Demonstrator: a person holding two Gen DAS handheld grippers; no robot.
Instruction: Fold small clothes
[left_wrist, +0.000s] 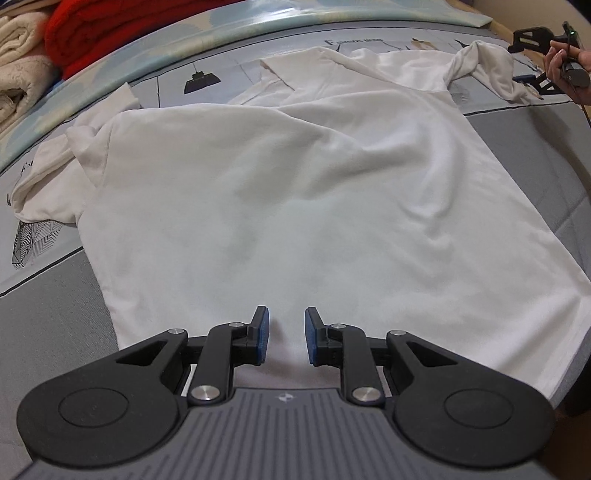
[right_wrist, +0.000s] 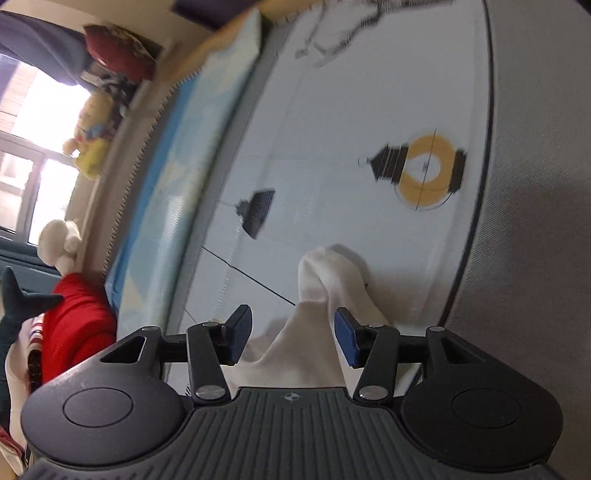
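Close in, the left gripper (left_wrist: 287, 334) has its blue pads (left_wrist: 263, 332) parted by a narrow gap over the hem of the white T-shirt (left_wrist: 295, 192), with no cloth pinched between them; it seems poised above the bottom edge, tilted steeply down, ready to take hold. The right gripper (right_wrist: 293, 341) stands wider apart, its pads (right_wrist: 345, 341) clear of the crumpled sleeve (right_wrist: 325, 291) that rises between them, so nothing is gripped there either. That sleeve probably needs straightening before any fold. Outward, the shirt lies spread on the printed bedsheet (left_wrist: 517, 155), back up, its body mostly flat while both sleeves are bunched. From the left wrist view, a hand (left_wrist: 565, 55) carries the right tool at the far sleeve, rolled onto its side. A red blanket (left_wrist: 110, 29) sits beyond.
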